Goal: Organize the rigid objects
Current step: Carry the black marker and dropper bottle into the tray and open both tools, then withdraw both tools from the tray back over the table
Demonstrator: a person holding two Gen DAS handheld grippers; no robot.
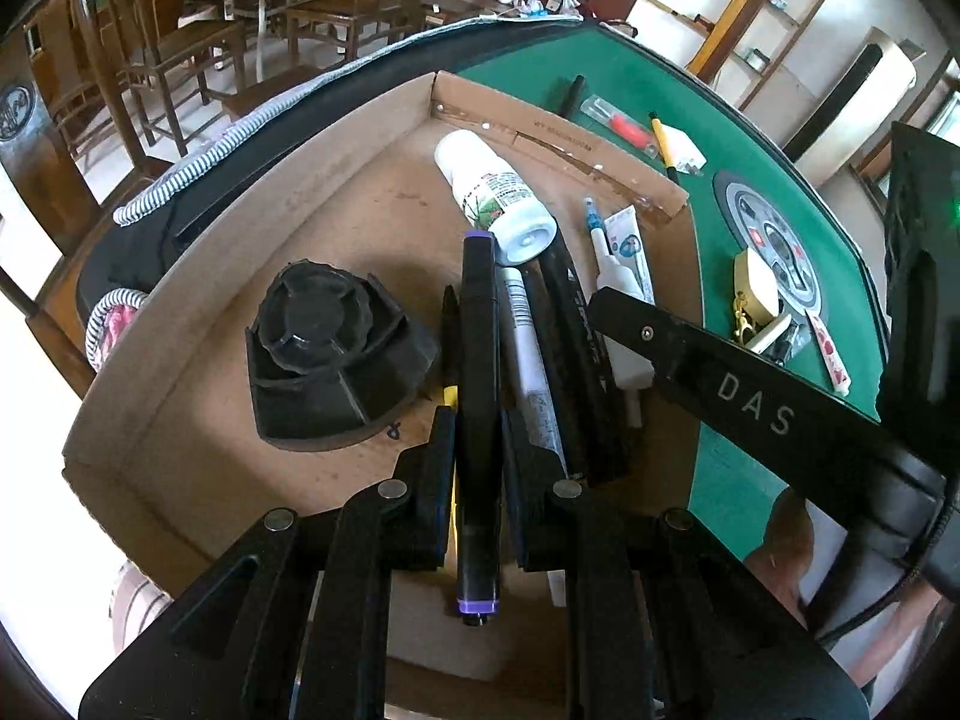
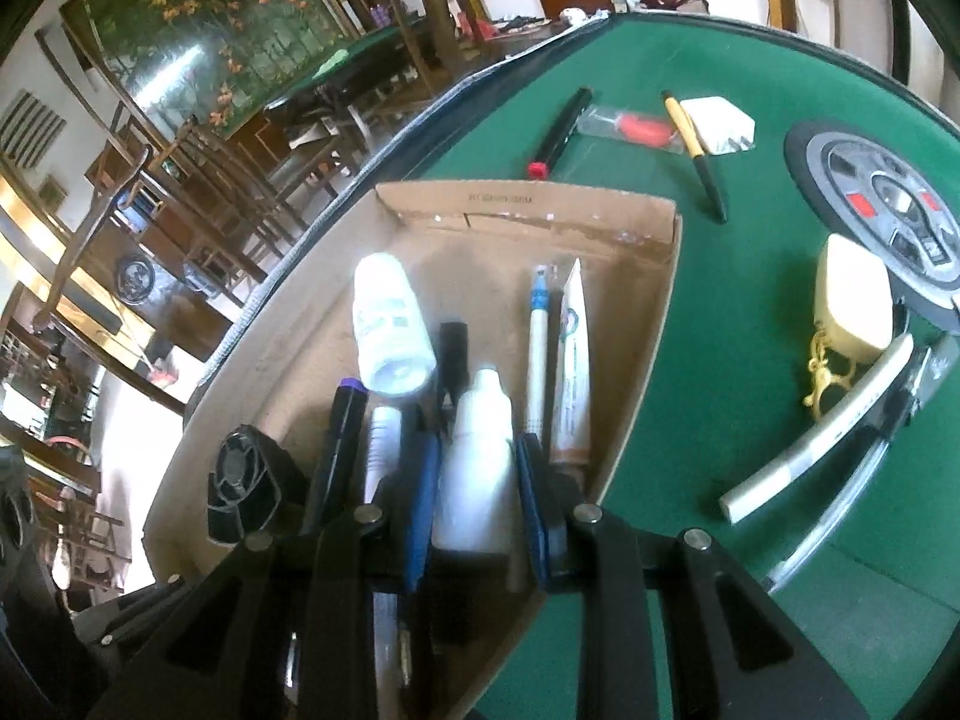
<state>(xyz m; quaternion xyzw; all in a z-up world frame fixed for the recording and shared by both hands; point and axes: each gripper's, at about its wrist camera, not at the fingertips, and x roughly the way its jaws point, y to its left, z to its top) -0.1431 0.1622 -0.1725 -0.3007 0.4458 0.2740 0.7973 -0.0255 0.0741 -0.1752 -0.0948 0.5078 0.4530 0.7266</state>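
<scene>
My left gripper (image 1: 477, 420) is shut on a black marker with purple ends (image 1: 478, 324), held lengthwise over the shallow cardboard box (image 1: 558, 138). Under it lie several pens, a large white bottle (image 1: 498, 192) on its side, and a black round fan-like part (image 1: 330, 348). My right gripper (image 2: 477, 498) is shut on a small white dropper bottle (image 2: 477, 468), its blue pads against both sides, low over the box (image 2: 528, 204). Beside that bottle rest a blue-and-white pen (image 2: 538, 348) and a small tube (image 2: 573, 360). One of the right gripper's fingers (image 1: 720, 372) reaches in from the right.
On the green felt table (image 2: 720, 300) outside the box lie a red-capped black marker (image 2: 558, 132), a yellow-and-black pen (image 2: 696, 156), a white charger (image 2: 720, 123), a cream case with a gold clasp (image 2: 852, 306) and a white marker (image 2: 822, 426). Wooden chairs (image 1: 180, 48) stand past the table edge.
</scene>
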